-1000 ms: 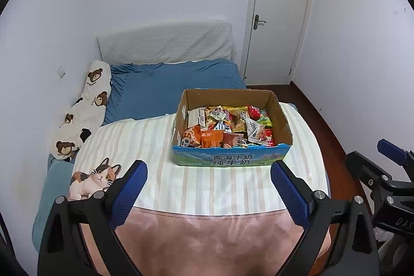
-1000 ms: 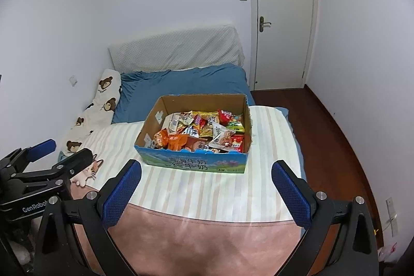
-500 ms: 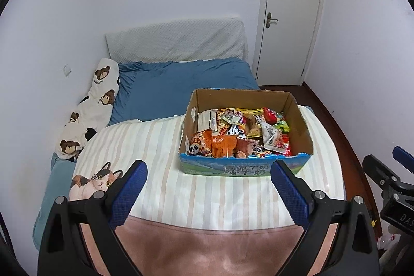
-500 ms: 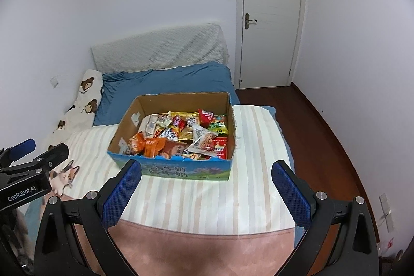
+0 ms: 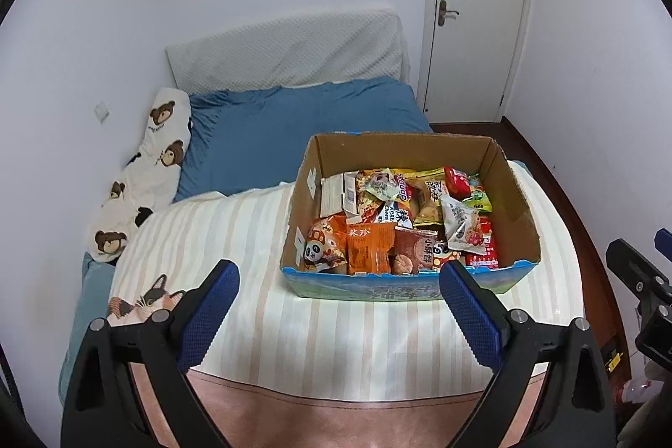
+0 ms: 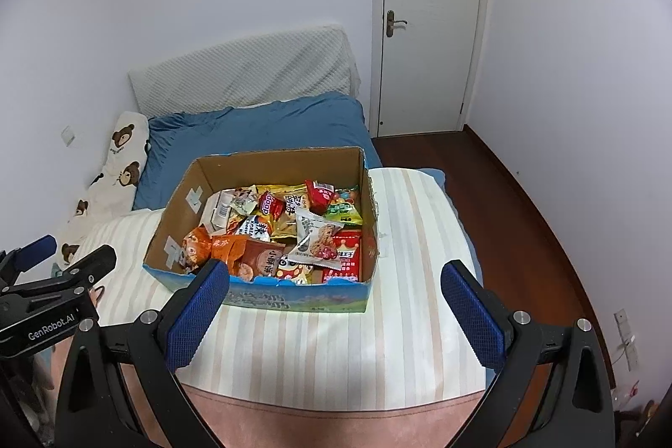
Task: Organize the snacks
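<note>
Both grippers hover over the bed, jaws spread wide and holding nothing. The left gripper (image 5: 338,303) frames the cardboard box (image 5: 510,196), which sits on the striped blanket (image 5: 235,225) at about one o'clock in the left wrist view; its right blue pad (image 5: 470,315) overlaps the box's blue printed front edge. From the right gripper (image 6: 334,305) the same box (image 6: 178,204) lies at eleven o'clock, with the left pad (image 6: 197,315) just in front of its near corner. Inside — a jumble of snack packets (image 5: 399,221): orange wrappers at the front left, a red pack at the right, green and yellow bags toward the back. A bear-print pillow (image 5: 147,162) lies along the wall at nine o'clock, a cat-print cushion (image 5: 134,303) near the left pad. Blue sheet (image 5: 302,129) beyond, white door (image 5: 479,7) at one o'clock — closed.
</note>
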A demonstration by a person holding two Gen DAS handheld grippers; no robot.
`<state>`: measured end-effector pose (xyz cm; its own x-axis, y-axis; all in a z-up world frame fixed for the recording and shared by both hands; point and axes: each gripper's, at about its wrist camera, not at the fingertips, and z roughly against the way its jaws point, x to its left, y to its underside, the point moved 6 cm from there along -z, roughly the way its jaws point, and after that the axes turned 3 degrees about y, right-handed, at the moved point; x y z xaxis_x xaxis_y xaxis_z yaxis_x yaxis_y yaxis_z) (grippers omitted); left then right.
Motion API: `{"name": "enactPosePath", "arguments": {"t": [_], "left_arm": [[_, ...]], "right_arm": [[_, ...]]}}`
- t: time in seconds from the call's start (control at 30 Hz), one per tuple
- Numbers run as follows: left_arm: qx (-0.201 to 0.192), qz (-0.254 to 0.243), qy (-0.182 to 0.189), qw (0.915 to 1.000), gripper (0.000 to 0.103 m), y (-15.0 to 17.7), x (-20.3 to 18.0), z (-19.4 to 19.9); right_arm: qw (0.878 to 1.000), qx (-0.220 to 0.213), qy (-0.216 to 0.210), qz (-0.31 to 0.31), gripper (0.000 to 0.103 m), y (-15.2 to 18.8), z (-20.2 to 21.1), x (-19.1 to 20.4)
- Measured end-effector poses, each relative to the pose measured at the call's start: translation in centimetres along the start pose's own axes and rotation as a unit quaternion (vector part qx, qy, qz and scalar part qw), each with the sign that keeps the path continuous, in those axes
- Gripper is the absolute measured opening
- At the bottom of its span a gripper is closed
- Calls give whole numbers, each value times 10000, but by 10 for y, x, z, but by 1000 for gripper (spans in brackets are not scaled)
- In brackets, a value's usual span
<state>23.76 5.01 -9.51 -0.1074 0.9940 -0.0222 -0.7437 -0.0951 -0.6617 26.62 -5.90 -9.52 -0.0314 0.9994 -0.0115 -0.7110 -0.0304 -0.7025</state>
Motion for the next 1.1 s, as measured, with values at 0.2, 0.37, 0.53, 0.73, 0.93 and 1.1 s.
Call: {"name": "enactPosePath", "arguments": {"t": [0.2,0.37,0.53,0.73,0.93,1.1], "left_arm": [[272,15,175,9995,103,1,-3,-19],[339,-10,186,9993,103,1,-6,-26],[327,-6,189,9993,103,-1,-8,-27],[322,-36,186,9993,103,-2,-10,-28],[315,-20,200,9993,103,-2,-10,-27],[283,-47,187,9994,103,-3,-10,-27]], "right_arm": [[9999,157,23,3,103,0,-19,3],[9996,266,35,5,103,2,-29,4],[9995,319,51,-3,103,2,-34,3],[9995,301,71,-19,103,2,-32,1],[9996,280,67,-37,103,1,-30,-1],[9996,263,80,-62,103,-1,-25,-3]]}}
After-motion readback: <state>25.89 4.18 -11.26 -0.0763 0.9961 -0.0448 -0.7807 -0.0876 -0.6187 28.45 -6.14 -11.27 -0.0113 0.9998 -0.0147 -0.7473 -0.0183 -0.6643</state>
